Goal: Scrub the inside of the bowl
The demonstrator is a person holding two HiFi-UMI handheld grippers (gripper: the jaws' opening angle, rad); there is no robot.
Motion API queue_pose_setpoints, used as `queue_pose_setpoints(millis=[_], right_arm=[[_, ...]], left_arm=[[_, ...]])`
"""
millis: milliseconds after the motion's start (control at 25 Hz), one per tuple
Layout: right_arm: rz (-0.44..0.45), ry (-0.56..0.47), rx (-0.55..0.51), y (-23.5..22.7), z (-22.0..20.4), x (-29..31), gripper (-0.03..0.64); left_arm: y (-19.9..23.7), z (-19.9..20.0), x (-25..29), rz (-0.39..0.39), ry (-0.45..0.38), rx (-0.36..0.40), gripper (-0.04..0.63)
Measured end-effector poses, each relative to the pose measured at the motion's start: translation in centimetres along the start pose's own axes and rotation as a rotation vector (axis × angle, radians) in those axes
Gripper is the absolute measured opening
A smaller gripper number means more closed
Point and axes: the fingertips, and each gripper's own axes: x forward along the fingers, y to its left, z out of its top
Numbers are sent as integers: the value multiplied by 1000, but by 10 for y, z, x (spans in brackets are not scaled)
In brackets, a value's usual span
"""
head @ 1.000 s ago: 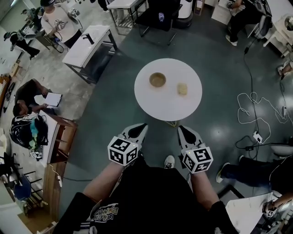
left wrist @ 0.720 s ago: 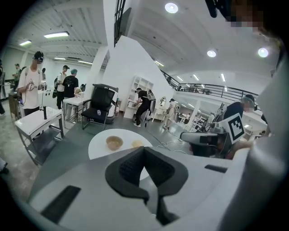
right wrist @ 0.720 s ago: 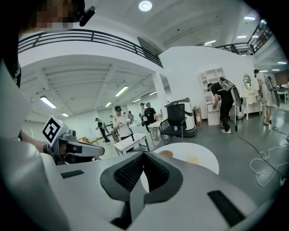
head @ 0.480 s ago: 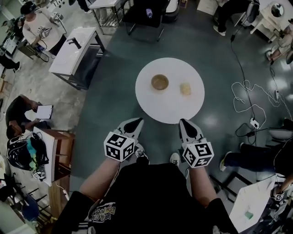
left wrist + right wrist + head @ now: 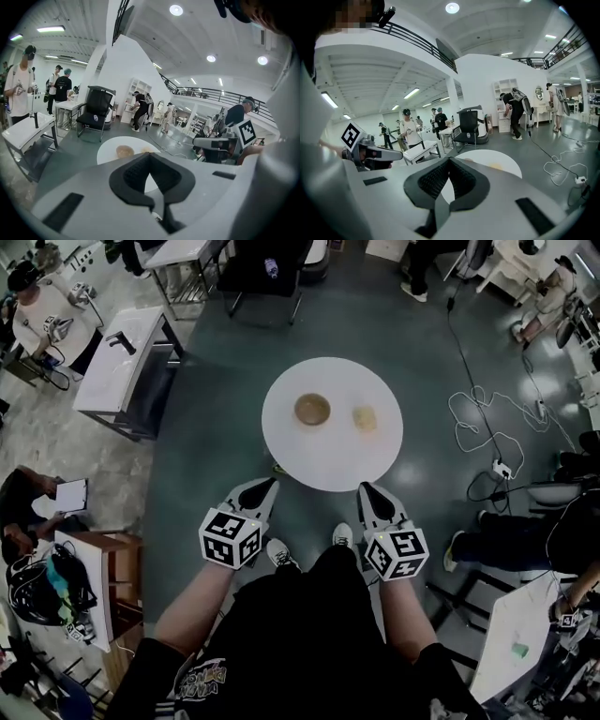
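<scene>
Bowl (image 5: 312,410) lies far beyond left tongs (image 5: 262,483), right tongs (image 5: 367,489).

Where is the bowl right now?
In the head view, the bowl sits on the round white table, just left of the yellowish sponge.

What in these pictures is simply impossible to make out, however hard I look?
- Inside of the bowl: too small in the head view to tell clean from dirty.
- Pale yellow lump beside it: too small there to say what it is.
- Bowl in the right gripper view: mostly hidden behind the body of the right gripper.
</scene>
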Motion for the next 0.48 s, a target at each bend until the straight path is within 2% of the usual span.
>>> queue_pose_setpoints(millis=[280,480], right_arm=[[-5,4,-4,-13,10,14,20],[6,26,-11,-35,15,27,20]], left_arm=[[6,5,1,21,1,-2,6],[7,11,25,35,-2,-24,6]])
